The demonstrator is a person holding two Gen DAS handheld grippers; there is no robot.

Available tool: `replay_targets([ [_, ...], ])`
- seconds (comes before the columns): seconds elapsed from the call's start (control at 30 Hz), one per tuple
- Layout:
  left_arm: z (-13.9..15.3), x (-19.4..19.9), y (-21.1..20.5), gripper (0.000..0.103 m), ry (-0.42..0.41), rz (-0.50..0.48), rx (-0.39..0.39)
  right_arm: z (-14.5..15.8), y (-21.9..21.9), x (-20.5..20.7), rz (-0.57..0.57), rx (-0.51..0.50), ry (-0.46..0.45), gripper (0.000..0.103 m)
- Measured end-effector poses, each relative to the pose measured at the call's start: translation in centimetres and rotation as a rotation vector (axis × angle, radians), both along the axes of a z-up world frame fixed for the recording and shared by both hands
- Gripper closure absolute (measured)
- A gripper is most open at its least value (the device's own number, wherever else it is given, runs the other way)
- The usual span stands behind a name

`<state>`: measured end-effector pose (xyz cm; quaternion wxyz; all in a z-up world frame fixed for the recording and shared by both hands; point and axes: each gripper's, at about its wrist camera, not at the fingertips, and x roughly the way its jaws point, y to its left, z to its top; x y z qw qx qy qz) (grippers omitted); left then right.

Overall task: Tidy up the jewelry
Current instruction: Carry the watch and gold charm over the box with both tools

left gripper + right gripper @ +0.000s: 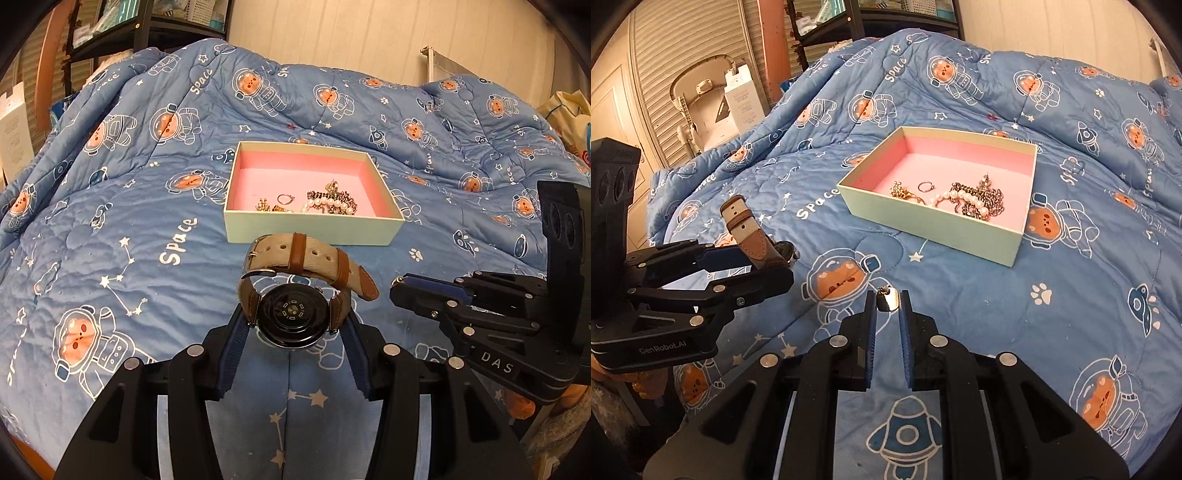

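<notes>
Left gripper (291, 325) clasps a watch (291, 317); right gripper (888, 301) pinches a gold earring (889, 299).

Left gripper (291, 325) half-spread, clamping; right gripper (888, 301) nearly closed.

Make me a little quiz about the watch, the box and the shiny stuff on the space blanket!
1. True or false: the watch lies inside the box.
2. What does the right gripper pinch: A) a pearl bracelet, B) a small gold piece, C) a ring?
3. Fill in: the inside of the box is coloured ____.

Key:
1. False. The left gripper holds the watch above the blanket, in front of the box.
2. B. The small gold piece sits between its fingertips; the pearl bracelet and ring are in the box.
3. Pink.
</notes>
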<state>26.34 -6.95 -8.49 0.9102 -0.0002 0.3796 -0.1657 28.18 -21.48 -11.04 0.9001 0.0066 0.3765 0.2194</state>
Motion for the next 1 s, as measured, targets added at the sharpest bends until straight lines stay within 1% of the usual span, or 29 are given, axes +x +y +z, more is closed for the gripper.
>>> replay_targets([
  [0.1,0.5,0.8,-0.2,0.054,0.001,-0.007,-0.018,0.6,0.2,0.7,0.015,-0.01,-0.018,0.09],
  [0.27,1.1,3.0,-1.1,0.054,-0.02,-0.03,0.023,2.2,0.0,3.1,0.027,-0.025,-0.051,0.09],
  [0.4,1.9,5.9,-1.0,0.054,-0.006,-0.032,-0.002,3.2,-0.1,6.1,0.042,-0.064,-0.07,0.09],
  [0.5,2.3,8.2,-1.0,0.054,0.001,-0.022,-0.005,3.6,-0.4,8.9,0.047,-0.064,-0.054,0.09],
  [0.63,2.2,10.6,-2.0,0.054,0.003,-0.04,0.046,3.4,-0.9,12.4,0.032,-0.056,-0.016,0.09],
  [0.73,1.6,12.1,-2.6,0.054,0.014,-0.059,0.065,3.0,-1.0,14.6,0.035,-0.067,0.01,0.09],
  [0.77,1.5,12.6,-2.7,0.054,0.023,-0.06,0.066,2.8,-0.9,15.2,0.042,-0.067,0.024,0.09],
  [0.87,0.8,14.6,-2.9,0.054,0.079,-0.072,0.03,2.2,-0.6,16.8,0.041,-0.091,0.047,0.09],
  [1.0,0.2,16.8,-3.6,0.054,0.11,-0.084,0.049,1.4,-0.2,18.9,0.035,-0.126,0.067,0.09],
])
